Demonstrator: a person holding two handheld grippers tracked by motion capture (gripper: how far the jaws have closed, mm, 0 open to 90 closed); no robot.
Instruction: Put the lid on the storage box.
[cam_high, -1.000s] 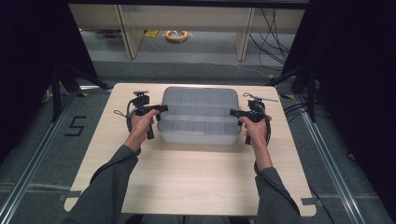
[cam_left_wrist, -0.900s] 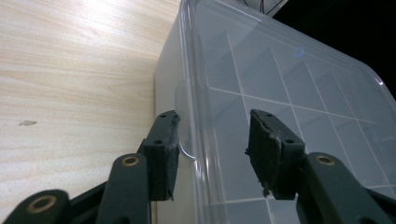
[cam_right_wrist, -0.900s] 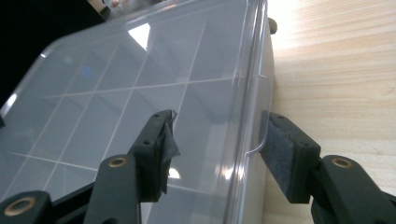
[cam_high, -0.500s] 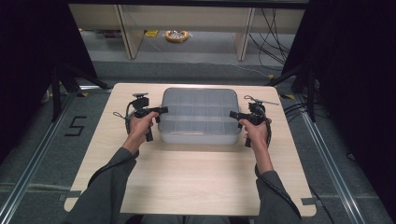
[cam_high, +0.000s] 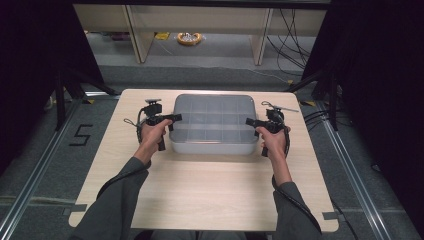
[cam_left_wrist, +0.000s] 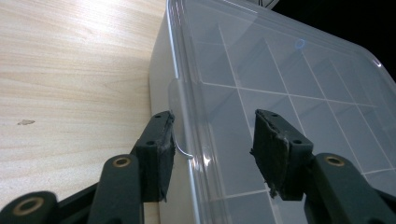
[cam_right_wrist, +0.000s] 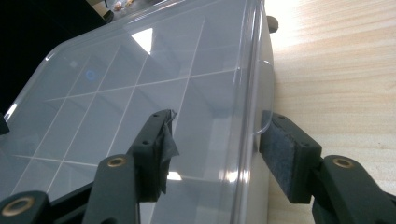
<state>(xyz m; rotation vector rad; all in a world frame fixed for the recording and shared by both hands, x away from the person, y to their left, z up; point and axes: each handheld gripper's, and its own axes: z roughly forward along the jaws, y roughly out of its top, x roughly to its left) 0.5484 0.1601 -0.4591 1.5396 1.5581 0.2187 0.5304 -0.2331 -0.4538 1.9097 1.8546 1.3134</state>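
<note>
Both grippers (jaws apart) straddle box (cam_high: 212, 122) edges — unclamped.

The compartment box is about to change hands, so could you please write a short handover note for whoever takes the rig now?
Left tongs: open astride the left edge of the clear compartment box, one pad at the lid tab; jaws have just been opening.
Right tongs: open astride the right edge, outer pad at that side's tab.
Box: mid-table, lid on, compartments look empty.
Done: both tongs placed at the tabs.
Left: probably unlatching and lifting the lid.
</note>
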